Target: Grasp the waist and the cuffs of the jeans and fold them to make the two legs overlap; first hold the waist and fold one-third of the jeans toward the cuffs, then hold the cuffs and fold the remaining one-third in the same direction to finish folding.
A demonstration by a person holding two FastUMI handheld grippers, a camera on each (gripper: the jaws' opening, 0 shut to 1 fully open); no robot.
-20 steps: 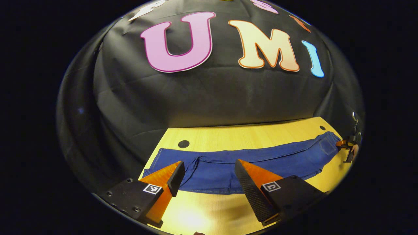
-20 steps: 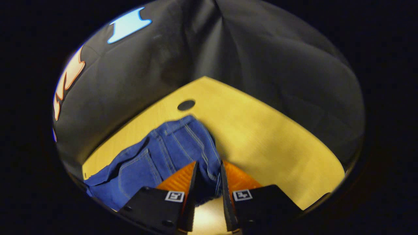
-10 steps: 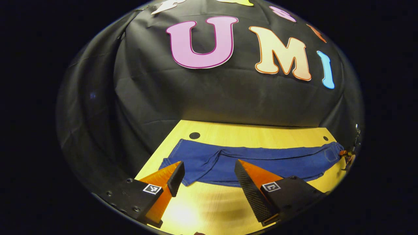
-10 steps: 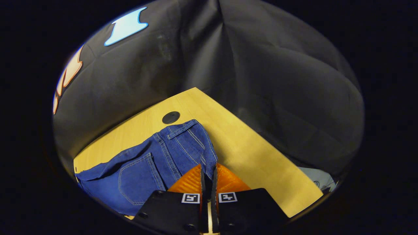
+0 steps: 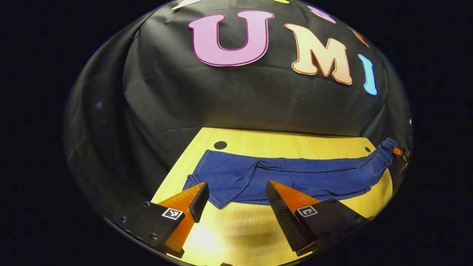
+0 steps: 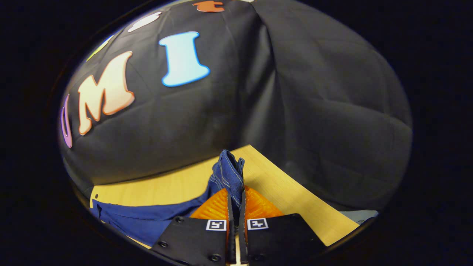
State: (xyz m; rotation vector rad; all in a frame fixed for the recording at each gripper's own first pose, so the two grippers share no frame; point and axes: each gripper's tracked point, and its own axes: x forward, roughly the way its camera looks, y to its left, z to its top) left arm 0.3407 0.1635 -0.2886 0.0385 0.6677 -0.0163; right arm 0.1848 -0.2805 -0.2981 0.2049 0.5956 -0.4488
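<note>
blue jeans (image 5: 295, 177) flat on table, waist end raised

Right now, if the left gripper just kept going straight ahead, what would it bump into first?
Probably the jeans. The left gripper is open, aimed at the cuff end lying flat on the table. If it passed above them, the black cloth wall comes next; its height is hard to judge.
</note>
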